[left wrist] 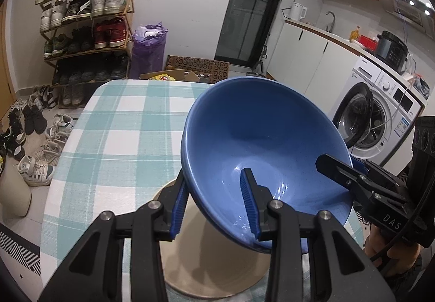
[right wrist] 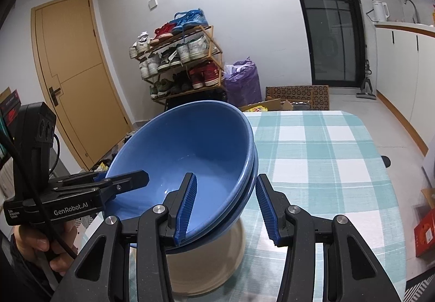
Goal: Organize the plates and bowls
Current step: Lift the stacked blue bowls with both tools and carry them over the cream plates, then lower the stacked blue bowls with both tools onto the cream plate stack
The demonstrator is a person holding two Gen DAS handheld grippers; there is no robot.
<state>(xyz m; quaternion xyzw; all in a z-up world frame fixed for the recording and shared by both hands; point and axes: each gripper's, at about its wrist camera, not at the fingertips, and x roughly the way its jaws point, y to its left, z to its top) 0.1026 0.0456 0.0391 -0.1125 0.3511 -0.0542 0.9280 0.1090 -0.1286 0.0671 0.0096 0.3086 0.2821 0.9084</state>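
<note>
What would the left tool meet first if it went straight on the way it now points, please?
Probably the blue bowl: its wall already sits between the left tool's fingers, so pushing on would drive them deeper along that wall. Depth beyond is unclear.

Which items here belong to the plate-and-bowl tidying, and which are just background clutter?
Job: blue bowls, nested and held by left gripper and right gripper; beige plate beneath.

Background: shoe rack, purple bag, washing machine, kettle.

Each hand-held gripper (left wrist: 216, 201) is matte black with silver screws and ribbed blue pads (right wrist: 187, 206). White "GenRobot.AI" lettering and a black cable mark the left hand-held gripper (right wrist: 119, 183) at lower left.
</note>
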